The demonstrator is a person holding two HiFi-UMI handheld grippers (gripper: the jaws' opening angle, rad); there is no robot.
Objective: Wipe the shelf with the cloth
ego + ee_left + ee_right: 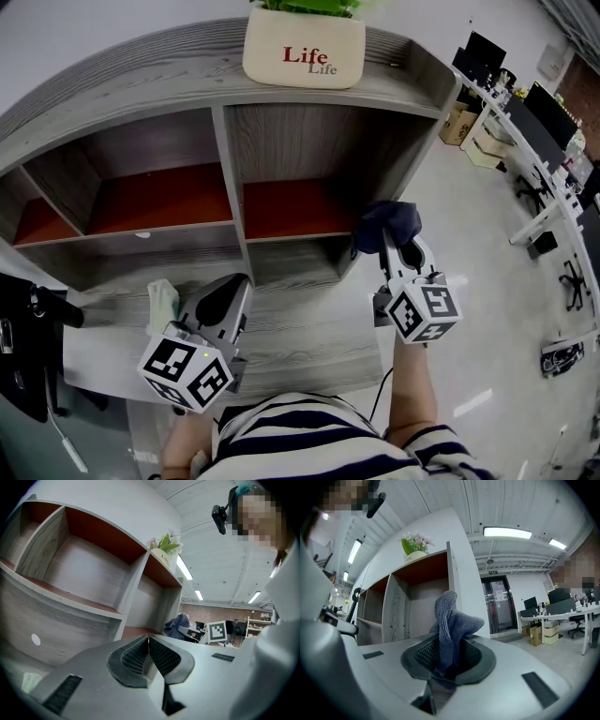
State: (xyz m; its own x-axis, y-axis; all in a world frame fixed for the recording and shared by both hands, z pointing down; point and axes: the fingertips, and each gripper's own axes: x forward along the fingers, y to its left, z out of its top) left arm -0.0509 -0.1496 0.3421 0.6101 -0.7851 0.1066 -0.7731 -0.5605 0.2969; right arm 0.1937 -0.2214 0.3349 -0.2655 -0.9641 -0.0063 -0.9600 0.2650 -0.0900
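Note:
A grey wooden shelf unit (234, 187) with red-brown shelf boards (291, 208) fills the head view. My right gripper (398, 246) is shut on a dark blue cloth (389, 223), bunched at its tips just off the right compartment's front right corner. In the right gripper view the cloth (449, 625) stands up between the jaws of the right gripper (449, 657), with the shelf (417, 606) to the left. My left gripper (228, 298) is shut and empty, low before the unit's lower ledge (300, 309). In its own view the left gripper (148, 654) has its pads pressed together.
A cream planter (305, 47) marked "Life" stands on the shelf top. A pale green cloth (162, 302) lies on the lower ledge left of my left gripper. Desks with monitors (539, 141) line the room at right. A dark stand (28, 328) sits at far left.

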